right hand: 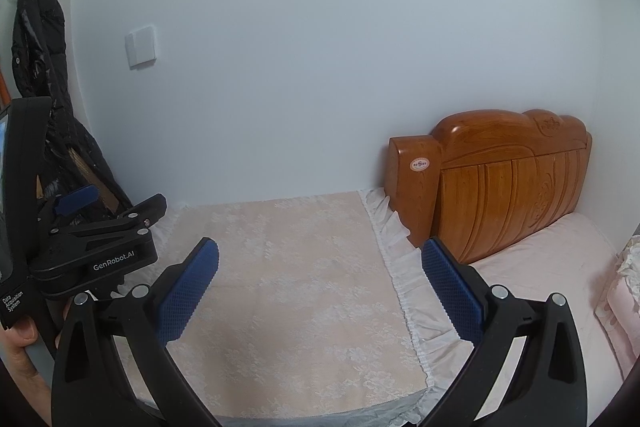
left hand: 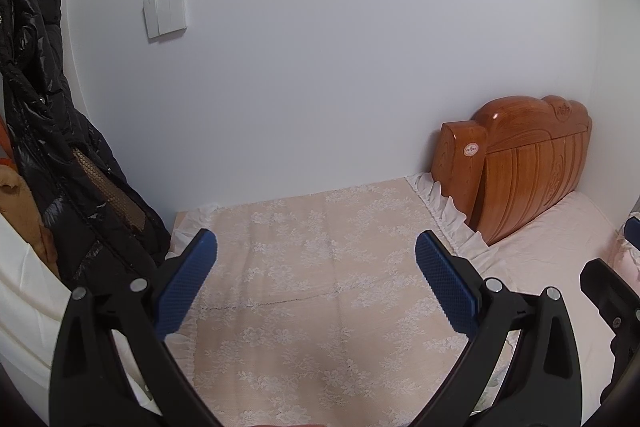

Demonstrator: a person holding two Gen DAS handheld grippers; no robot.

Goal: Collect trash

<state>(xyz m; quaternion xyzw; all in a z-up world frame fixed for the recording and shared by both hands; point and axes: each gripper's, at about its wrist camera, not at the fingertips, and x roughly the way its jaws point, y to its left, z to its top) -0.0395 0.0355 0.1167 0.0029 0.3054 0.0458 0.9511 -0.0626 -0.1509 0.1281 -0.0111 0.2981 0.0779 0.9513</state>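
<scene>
Left gripper [left hand: 316, 247] and right gripper [right hand: 320, 259]: jaws apart, holding nothing, above pink lace-covered bed [left hand: 320, 287]; carved wooden headboard [right hand: 508, 179] far right.

home bedroom, wooden headboard [right hand: 512, 183], hanging coat [left hand: 44, 115]

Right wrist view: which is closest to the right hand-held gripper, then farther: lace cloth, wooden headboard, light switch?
From the right hand-held gripper:
1. Lace cloth, directly under and ahead.
2. Wooden headboard, ahead to the right.
3. Light switch, high on the far wall, left.
</scene>
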